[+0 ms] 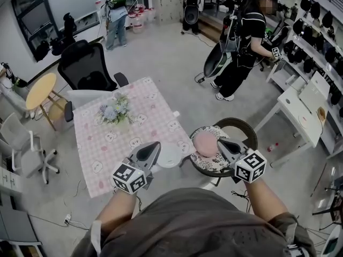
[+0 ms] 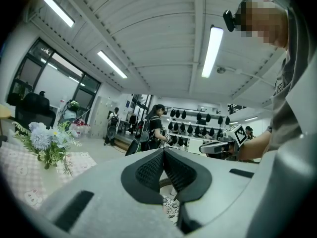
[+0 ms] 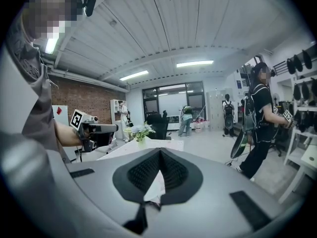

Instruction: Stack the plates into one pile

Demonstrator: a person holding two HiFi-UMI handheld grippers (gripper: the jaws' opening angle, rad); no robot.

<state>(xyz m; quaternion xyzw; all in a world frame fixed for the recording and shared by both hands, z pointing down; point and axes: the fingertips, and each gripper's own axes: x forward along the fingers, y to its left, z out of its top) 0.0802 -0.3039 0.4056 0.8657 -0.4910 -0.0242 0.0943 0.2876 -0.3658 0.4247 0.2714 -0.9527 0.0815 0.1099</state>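
Three plates: white plate (image 1: 170, 157) at the near right edge of the table (image 1: 96, 138); pink plate (image 1: 204, 143) on a patterned plate (image 1: 214, 164) further right — stiff, slick, breakable; pinch rims. Left gripper (image 1: 155, 145) closed, empty; right gripper (image 1: 220, 142) closed beside the pink rim — perhaps nipping it.

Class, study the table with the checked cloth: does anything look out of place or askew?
Yes: the white plate sits at the very near edge of the table and seems to overhang it, so it could slip off. Nothing looks spilled or broken.
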